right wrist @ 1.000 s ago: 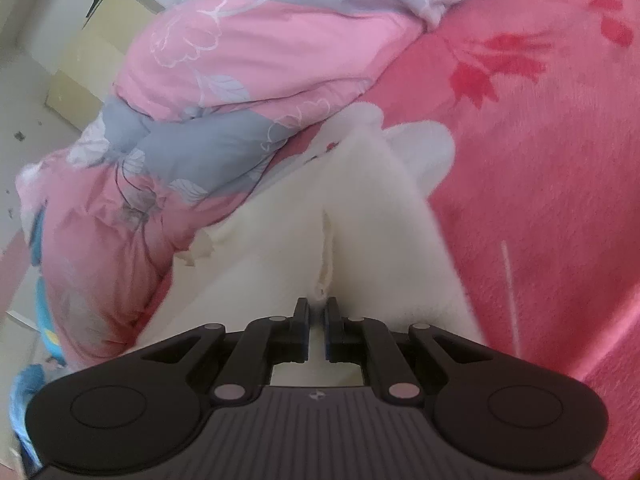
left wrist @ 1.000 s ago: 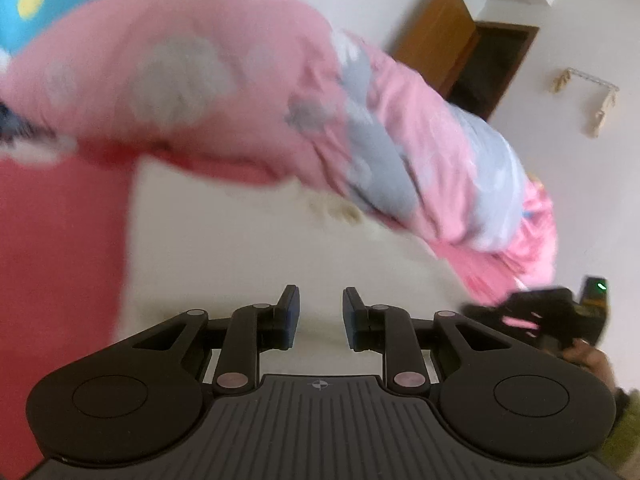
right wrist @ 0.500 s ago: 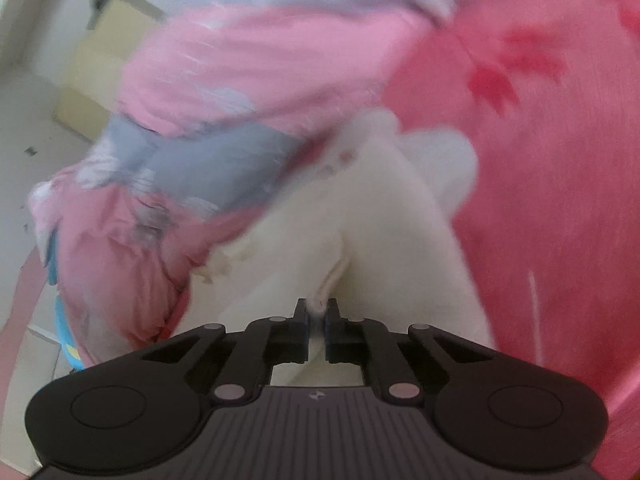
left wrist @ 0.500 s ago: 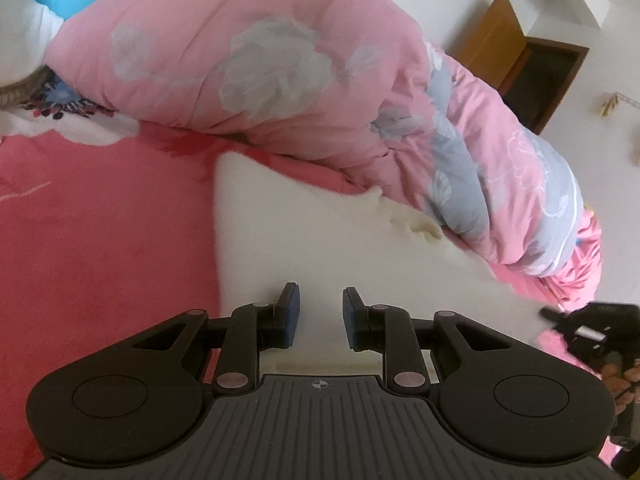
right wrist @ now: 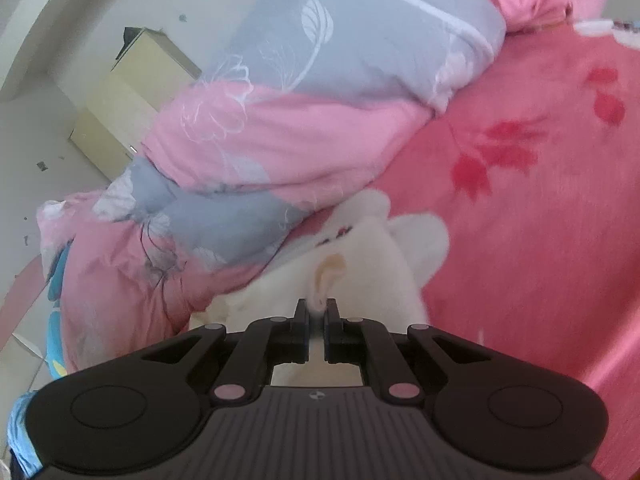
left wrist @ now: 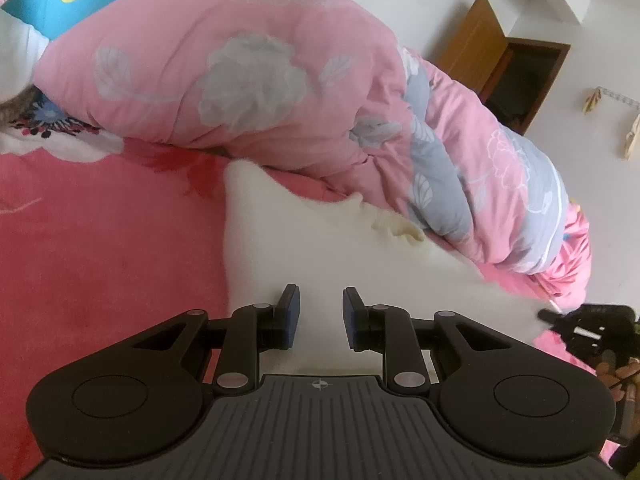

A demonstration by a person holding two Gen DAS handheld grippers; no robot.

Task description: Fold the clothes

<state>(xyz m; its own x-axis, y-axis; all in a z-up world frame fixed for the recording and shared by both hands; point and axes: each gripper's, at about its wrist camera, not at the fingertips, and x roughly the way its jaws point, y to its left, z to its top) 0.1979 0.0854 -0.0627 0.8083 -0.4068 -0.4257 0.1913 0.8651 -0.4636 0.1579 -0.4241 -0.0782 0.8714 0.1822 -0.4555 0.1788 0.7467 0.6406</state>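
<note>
On the left, the pink blanket (left wrist: 100,264) covers the bed, and a cream-white garment (left wrist: 304,248) lies spread flat on it, its far edge tucked against the rolled pink and grey quilt (left wrist: 280,80) behind. The left tool (left wrist: 319,312) hovers low over the near part of the garment with its jaws a little apart and nothing between them; whether its fingertips touch the cloth I cannot tell.

Further right, the right tool (right wrist: 318,312) has its jaws nearly closed on a bunched fold of the same garment (right wrist: 360,264), which rises in a soft ridge from the pinch. In the left wrist view this tool (left wrist: 588,326) shows at the garment's right end, with the person's fingers (left wrist: 618,376) around its handle.

The garment looks fluffy, light and limp, so it should drape and sag rather than keep a shape, and a thin pinch may slip out of the pile. It would be best taken at a corner or along a hem, with both tools spaced along one edge, so the fold comes over evenly instead of bunching in the middle.
</note>
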